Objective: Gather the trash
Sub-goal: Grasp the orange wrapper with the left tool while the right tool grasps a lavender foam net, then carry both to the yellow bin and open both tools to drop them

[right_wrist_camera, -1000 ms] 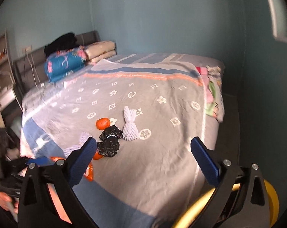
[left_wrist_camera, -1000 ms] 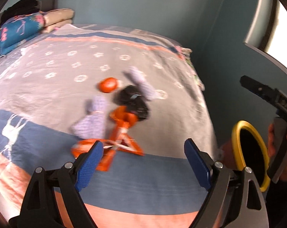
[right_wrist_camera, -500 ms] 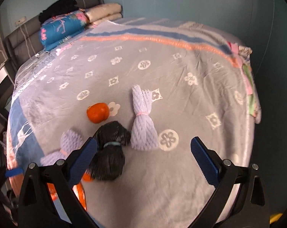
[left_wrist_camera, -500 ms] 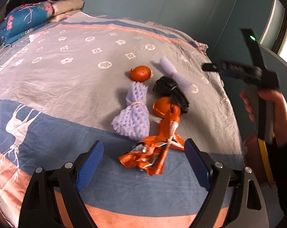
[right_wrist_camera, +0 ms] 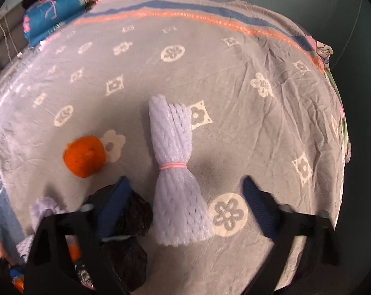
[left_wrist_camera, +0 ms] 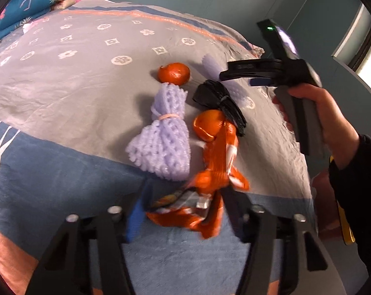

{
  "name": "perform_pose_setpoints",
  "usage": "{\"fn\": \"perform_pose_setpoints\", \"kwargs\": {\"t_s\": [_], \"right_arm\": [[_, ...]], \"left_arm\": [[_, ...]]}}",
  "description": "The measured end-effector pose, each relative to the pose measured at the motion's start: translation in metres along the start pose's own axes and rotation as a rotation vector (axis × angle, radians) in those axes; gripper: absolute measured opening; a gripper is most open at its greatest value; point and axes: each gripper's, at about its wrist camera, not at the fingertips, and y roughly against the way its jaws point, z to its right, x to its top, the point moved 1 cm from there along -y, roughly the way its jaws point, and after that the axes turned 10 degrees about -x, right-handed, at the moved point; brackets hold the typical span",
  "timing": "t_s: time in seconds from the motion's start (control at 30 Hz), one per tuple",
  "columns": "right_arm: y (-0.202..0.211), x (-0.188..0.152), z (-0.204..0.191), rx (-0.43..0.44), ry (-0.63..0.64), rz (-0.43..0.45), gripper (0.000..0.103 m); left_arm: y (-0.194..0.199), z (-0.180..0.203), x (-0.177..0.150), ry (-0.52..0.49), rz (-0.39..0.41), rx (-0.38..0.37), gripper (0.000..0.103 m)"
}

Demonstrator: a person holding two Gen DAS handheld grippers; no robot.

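Left tool (left_wrist_camera: pixel 183 218) low in frame, closing about crumpled orange foil wrapper (left_wrist_camera: pixel 205 196), not visibly clamped. Right tool (right_wrist_camera: pixel 185 196) apart, closing astride tied lilac foam fruit net (right_wrist_camera: pixel 178 191), lying loose on grey flower-print bedspread (right_wrist_camera: pixel 247 56); teal wall behind, folded bedding upper left.

foam net (right_wrist_camera: pixel 178 179) lilac | wrapper (left_wrist_camera: pixel 210 179) orange | bedspread (right_wrist_camera: pixel 234 73) grey, white flowers
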Motion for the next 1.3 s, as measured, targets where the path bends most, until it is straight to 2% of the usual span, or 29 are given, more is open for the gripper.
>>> {"fn": "perform_pose_setpoints", "kwargs": {"t_s": [0.03,0.1,0.17,0.23,0.3,0.43,0.7,0.9,1.1,1.3], "right_arm": [[-0.004,0.0,-0.001,-0.003,-0.003,-0.013,0.066],[-0.012,-0.002,-0.003,-0.016,-0.007,-0.037,0.063],[-0.019,-0.003,-0.003,-0.021,-0.015,-0.052,0.054],[-0.026,-0.004,-0.001,-0.017,-0.036,-0.08,0.039],[-0.027,-0.005,0.001,-0.006,-0.059,-0.083,0.035],[-0.022,-0.007,0.005,-0.014,-0.072,-0.076,0.028],[0.025,-0.01,0.027,0.029,-0.134,0.003,0.027],[0.076,-0.033,0.045,0.093,-0.135,0.024,0.027],[0.132,-0.075,0.068,0.152,-0.14,0.047,0.027],[0.186,-0.131,0.095,0.188,-0.156,0.082,0.027]], "left_arm": [[-0.001,0.001,0.0,-0.004,-0.001,-0.004,0.044],[-0.003,0.005,-0.001,-0.005,0.003,-0.018,0.035],[-0.004,0.01,-0.001,-0.018,0.003,-0.03,0.026],[-0.005,0.017,-0.002,-0.042,0.006,-0.033,0.02],[-0.006,0.021,-0.005,-0.054,0.007,-0.037,0.012],[-0.001,0.027,-0.008,-0.077,0.013,-0.047,0.009],[0.027,0.027,-0.007,-0.065,0.054,-0.082,0.009],[0.045,0.035,-0.01,-0.084,0.075,-0.088,0.009],[0.054,0.049,-0.012,-0.114,0.07,-0.078,0.009],[0.057,0.067,-0.01,-0.148,0.067,-0.079,0.009]]}}
